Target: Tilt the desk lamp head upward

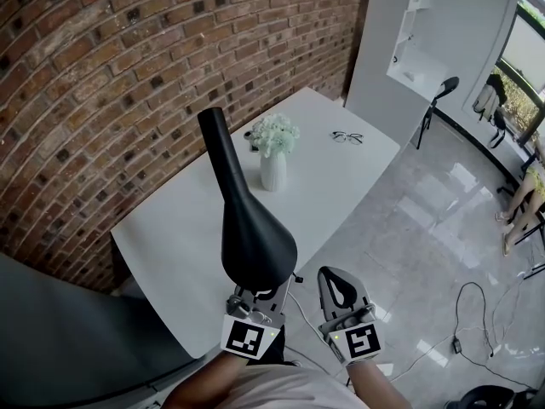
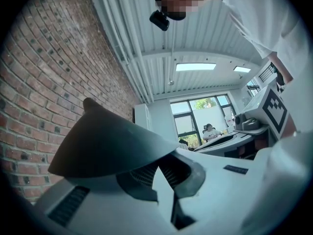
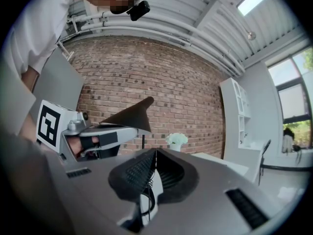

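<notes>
Both grippers are pressed shut with nothing pinched. Your left gripper [image 1: 255,303] sits right under the wide rim of the lamp head [image 1: 247,220], its tips at the rim. Your right gripper [image 1: 339,286] hangs just beside it, clear. The head's long axis runs from that rim up and away toward the wall [image 1: 102,75], over the desk [image 1: 341,186]. The left is nearer, so it looks best placed to push the rim upward.

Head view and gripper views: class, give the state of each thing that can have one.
lamp head: tilted, wide end over the left gripper
left gripper: at the lamp head's rim; tips covered, grip unclear
right gripper: shut, empty
vase: upright, holding flowers
glasses: lying on the table
</notes>
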